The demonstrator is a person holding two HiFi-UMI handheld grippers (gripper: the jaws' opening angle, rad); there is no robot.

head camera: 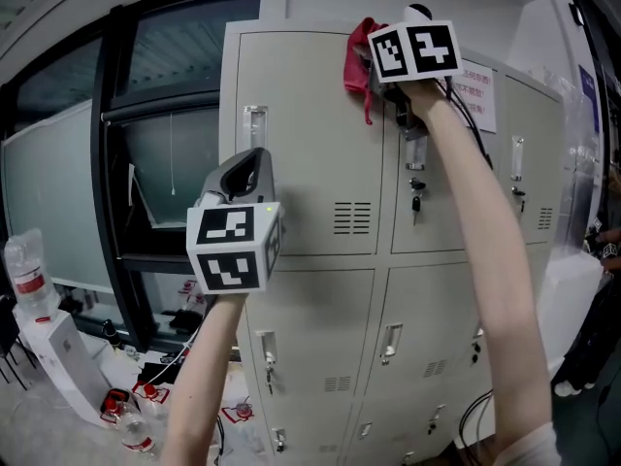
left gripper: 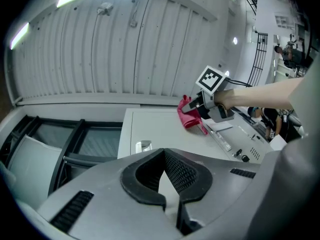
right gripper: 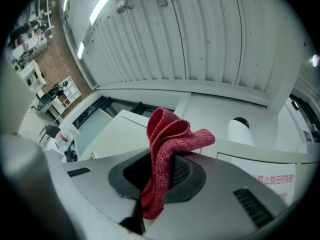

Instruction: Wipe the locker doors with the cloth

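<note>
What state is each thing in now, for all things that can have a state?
Right claw: shut on the red terry cloth.
Left claw: shut, empty.
Cloth: bunched, held high by an upper locker door.
Grey metal locker doors: all in view shut.

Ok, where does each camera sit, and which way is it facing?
Head view: person's head, facing the lockers; shows both forearms, left hand-held gripper low, right hand-held gripper high with the red cloth.
Left gripper view: on that hand-held gripper, looking up the lockers to the ceiling; shows its shut, empty jaws.
Right gripper view: on that hand-held gripper, facing the ceiling; its jaws clamp the cloth.
Shared: all three show the cloth.
</note>
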